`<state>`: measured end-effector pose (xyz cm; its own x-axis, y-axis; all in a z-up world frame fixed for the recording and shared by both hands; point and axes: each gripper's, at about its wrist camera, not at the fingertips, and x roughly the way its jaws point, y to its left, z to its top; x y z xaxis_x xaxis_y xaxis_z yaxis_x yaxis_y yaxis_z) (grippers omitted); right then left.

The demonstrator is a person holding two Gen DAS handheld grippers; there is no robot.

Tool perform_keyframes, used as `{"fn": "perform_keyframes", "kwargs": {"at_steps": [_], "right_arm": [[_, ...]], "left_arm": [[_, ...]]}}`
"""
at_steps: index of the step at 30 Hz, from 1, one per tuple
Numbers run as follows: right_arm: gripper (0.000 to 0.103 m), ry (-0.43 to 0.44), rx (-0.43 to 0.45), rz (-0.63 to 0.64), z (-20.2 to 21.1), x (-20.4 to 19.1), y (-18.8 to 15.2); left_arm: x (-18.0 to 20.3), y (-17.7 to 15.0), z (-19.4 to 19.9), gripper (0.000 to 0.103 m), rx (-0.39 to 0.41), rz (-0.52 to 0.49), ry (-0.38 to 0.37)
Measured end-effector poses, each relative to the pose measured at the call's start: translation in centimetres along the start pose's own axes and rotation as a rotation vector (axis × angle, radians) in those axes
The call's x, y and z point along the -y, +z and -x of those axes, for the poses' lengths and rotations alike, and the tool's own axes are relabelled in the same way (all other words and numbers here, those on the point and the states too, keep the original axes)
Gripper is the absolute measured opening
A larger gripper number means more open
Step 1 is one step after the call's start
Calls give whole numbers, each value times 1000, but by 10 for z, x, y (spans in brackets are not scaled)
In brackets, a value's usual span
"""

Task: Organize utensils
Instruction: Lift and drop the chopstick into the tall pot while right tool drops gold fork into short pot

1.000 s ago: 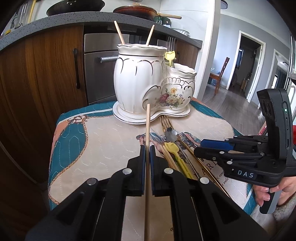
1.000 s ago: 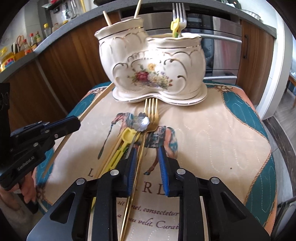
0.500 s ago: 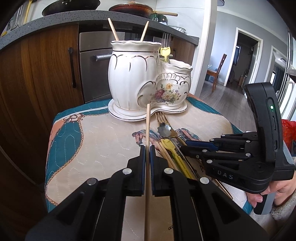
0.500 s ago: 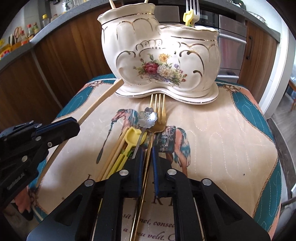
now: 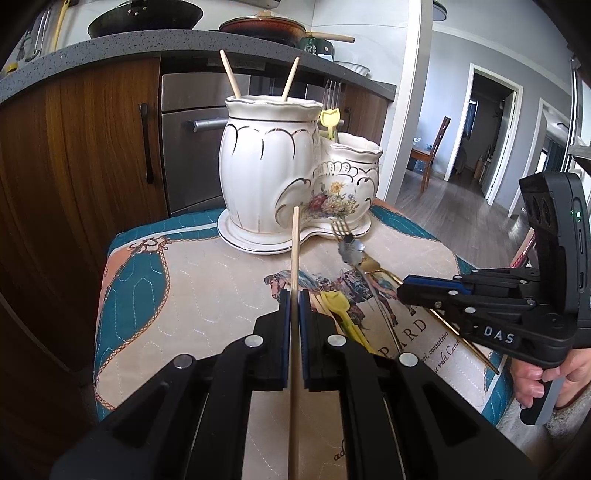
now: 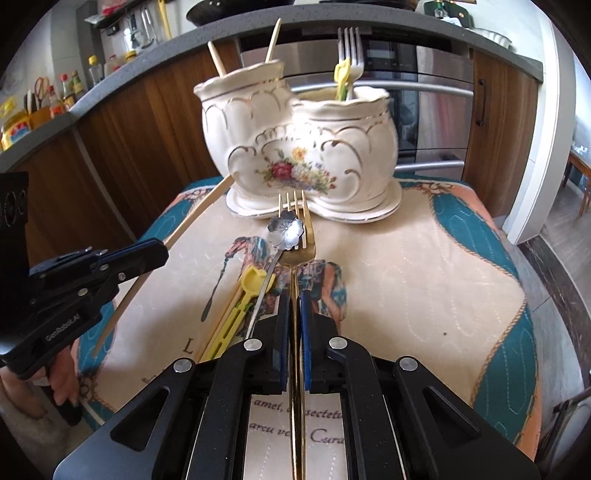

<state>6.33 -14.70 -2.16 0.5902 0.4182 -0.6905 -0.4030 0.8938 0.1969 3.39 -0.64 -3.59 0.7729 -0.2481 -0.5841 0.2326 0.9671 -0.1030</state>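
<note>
My left gripper (image 5: 294, 295) is shut on a wooden chopstick (image 5: 294, 251) that points toward the white double-pot ceramic holder (image 5: 295, 177). The taller pot holds two chopsticks (image 5: 229, 75); the shorter pot holds a yellow utensil (image 5: 328, 120) and a silver fork (image 6: 350, 48). My right gripper (image 6: 294, 301) is shut on the handle of a gold fork (image 6: 295, 236), whose tines lie near the holder's saucer. A flower-shaped silver spoon (image 6: 286, 229) rests on the fork head. A yellow utensil (image 6: 243, 295) and chopsticks lie to its left on the mat.
The printed quilted mat (image 6: 424, 277) covers a small table in front of wooden cabinets (image 5: 74, 166) and a steel oven (image 5: 188, 147). The table drops off at every side. Pans sit on the counter (image 5: 140, 14). A doorway and chair (image 5: 436, 147) lie to the right.
My right gripper has closed from open onto the gold fork's handle. My left gripper still holds the chopstick and has shifted only slightly.
</note>
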Motion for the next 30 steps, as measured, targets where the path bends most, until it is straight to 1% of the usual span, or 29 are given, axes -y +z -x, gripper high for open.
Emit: {"fn": "perform_keyframes", "kwargs": {"at_steps": [3, 5, 8, 10, 15, 19, 24, 27, 30], "right_arm": [[7, -15, 62, 8, 11, 0, 0], [7, -7, 98, 16, 19, -2, 2], [7, 5, 142, 35, 29, -4, 4], [7, -4, 168, 49, 34, -7, 5], [7, 11, 226, 55, 47, -10, 7], [7, 36, 277, 37, 57, -9, 9], [7, 42, 358, 41, 71, -10, 14], [7, 50, 389, 39, 77, -9, 18], [7, 35, 408, 41, 81, -9, 27]], "left_arm": [[1, 1, 0, 4, 4, -2, -4], [3, 1, 0, 5, 6, -5, -3], [3, 0, 2, 5, 14, -6, -1], [2, 1, 3, 5, 20, -1, 0], [0, 1, 6, 5, 33, 5, -1], [1, 5, 19, 5, 88, 9, -13], [2, 17, 44, 4, 187, 18, -33], [2, 24, 55, 5, 227, 15, -32], [3, 35, 64, 5, 276, 15, -36]]}}
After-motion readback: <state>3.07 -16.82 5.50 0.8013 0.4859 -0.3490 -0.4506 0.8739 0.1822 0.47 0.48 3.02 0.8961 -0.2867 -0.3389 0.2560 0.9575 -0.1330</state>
